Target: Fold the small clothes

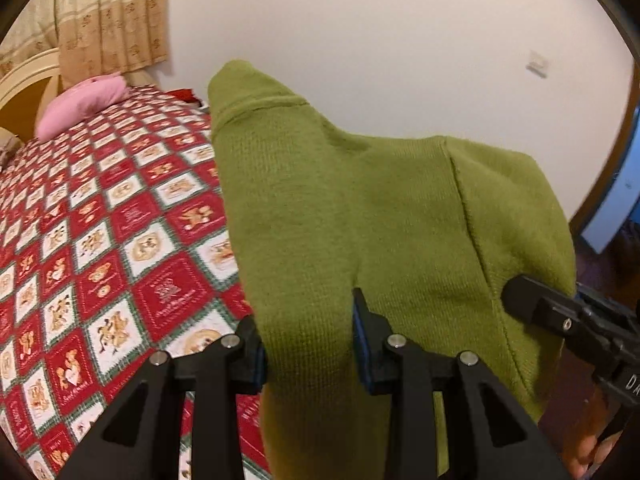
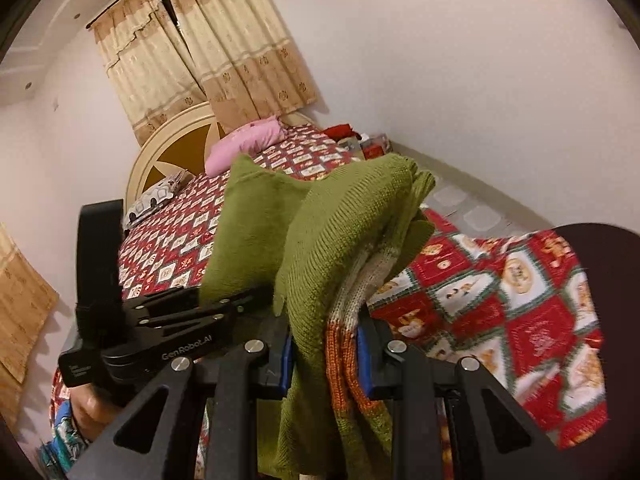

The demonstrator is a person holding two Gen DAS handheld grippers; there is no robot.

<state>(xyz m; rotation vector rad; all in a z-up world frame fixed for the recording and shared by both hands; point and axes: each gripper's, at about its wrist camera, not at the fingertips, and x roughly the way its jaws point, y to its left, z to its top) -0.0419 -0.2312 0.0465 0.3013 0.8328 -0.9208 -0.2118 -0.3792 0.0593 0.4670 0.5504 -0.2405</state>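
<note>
You hold the sweater (image 1: 360, 220) off the bed (image 1: 120, 248) with both grippers, each clamped on its knit. It is olive green, ribbed, bunched into thick folds; from the right wrist you see cream and orange stripes (image 2: 344, 356) running down between your right fingers, green cloth on either side of them. Your left gripper (image 1: 310, 344) has a wide fold of green pinched between its blue pads, the cloth rising ahead of the fingertips and draping down below them. Your right gripper (image 2: 326, 356) bites the striped part, and the bulk of the garment heaps up ahead of its fingertips, hiding much of the bed beyond. The two grippers sit near each other: the right one's black tip shows just right of your left fingers, pressed into the cloth, and the left one lies just left of your right fingers. Beyond the fingertips lies the red-and-white quilt, with a pink pillow (image 2: 244, 144) far ahead at the headboard (image 2: 168, 152), a patterned pillow (image 2: 154, 200) beside it, and beige curtains (image 2: 208, 60) above. Small boxes (image 2: 370, 146) sit at the bed's far edge; their contents cannot be made out.
</note>
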